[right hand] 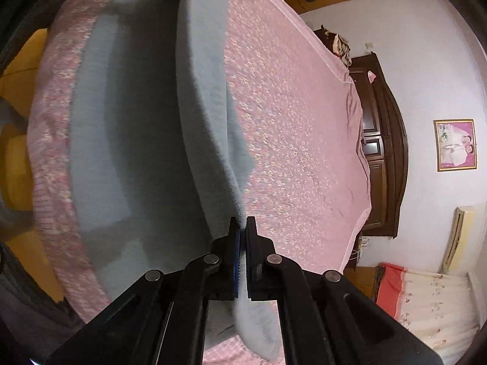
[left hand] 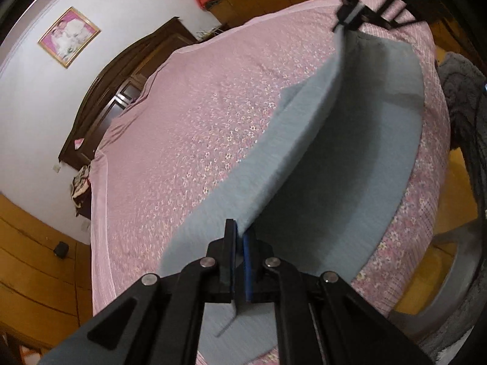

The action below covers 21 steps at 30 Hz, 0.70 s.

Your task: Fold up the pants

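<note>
Light grey-blue fleece pants lie along the near edge of a bed with a pink flowered cover. One long edge of the pants is lifted off the bed and stretched between both grippers, standing up as a ridge over the part still lying flat. My left gripper is shut on one end of that edge. The right gripper shows at the far end in the left wrist view, pinching the same edge. In the right wrist view the right gripper is shut on the pants, with cloth hanging below its pads.
A dark wooden headboard and a white wall with a framed picture lie beyond the bed. Orange wooden floor surrounds the bed. A dark fuzzy sleeve shows at the right edge. A small dark object sits on the floor.
</note>
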Each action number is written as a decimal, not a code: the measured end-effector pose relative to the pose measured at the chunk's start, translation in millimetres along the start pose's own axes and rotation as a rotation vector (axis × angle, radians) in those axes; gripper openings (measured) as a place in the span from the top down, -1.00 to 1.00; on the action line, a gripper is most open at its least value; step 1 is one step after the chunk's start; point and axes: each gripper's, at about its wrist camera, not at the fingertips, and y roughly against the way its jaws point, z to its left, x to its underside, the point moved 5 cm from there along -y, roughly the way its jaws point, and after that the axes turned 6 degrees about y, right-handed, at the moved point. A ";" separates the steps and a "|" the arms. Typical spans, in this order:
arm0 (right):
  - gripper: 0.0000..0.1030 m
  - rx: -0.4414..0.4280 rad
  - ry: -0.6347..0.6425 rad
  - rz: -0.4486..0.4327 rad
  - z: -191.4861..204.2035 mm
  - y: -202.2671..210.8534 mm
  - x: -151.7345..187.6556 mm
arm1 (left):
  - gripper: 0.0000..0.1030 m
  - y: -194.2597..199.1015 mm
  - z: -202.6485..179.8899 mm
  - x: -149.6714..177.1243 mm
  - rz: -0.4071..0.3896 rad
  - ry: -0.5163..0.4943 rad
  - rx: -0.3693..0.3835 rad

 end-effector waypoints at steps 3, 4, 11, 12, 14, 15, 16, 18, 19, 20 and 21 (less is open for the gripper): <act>0.92 0.012 0.014 -0.002 22.8 7.3 -2.4 | 0.93 5.1 -5.3 11.0 0.006 -0.008 -0.006; 0.92 0.013 0.015 -0.001 27.5 7.4 -2.9 | 0.93 3.7 -8.3 10.7 0.009 -0.021 -0.008; 0.92 0.053 0.021 -0.010 72.3 11.9 -4.9 | 0.93 -7.2 -31.7 39.0 0.040 -0.075 -0.004; 0.92 0.092 0.050 -0.012 81.3 14.0 -7.0 | 0.93 -8.7 -35.1 43.8 0.044 -0.082 -0.006; 0.92 0.183 0.119 -0.014 105.0 22.6 -7.4 | 0.93 -12.0 -44.8 51.1 0.037 -0.123 -0.023; 0.92 0.226 0.175 -0.010 117.2 22.0 -9.7 | 0.93 -11.9 -53.3 57.7 0.035 -0.148 -0.033; 0.92 0.247 0.202 -0.010 124.2 22.4 -9.8 | 0.93 -13.5 -58.5 60.7 0.028 -0.173 -0.044; 0.92 0.269 0.251 -0.006 139.5 21.6 -10.0 | 0.93 -15.2 -64.6 65.0 0.029 -0.185 -0.046; 0.92 0.278 0.261 -0.003 142.9 20.8 -8.4 | 0.93 -16.8 -67.4 66.7 0.028 -0.193 -0.050; 0.92 0.287 0.275 0.005 148.1 19.5 -6.3 | 0.93 -16.9 -71.1 69.3 0.029 -0.202 -0.055; 0.93 0.291 0.285 0.012 151.8 18.5 -4.8 | 0.93 -16.6 -72.9 71.4 0.030 -0.210 -0.058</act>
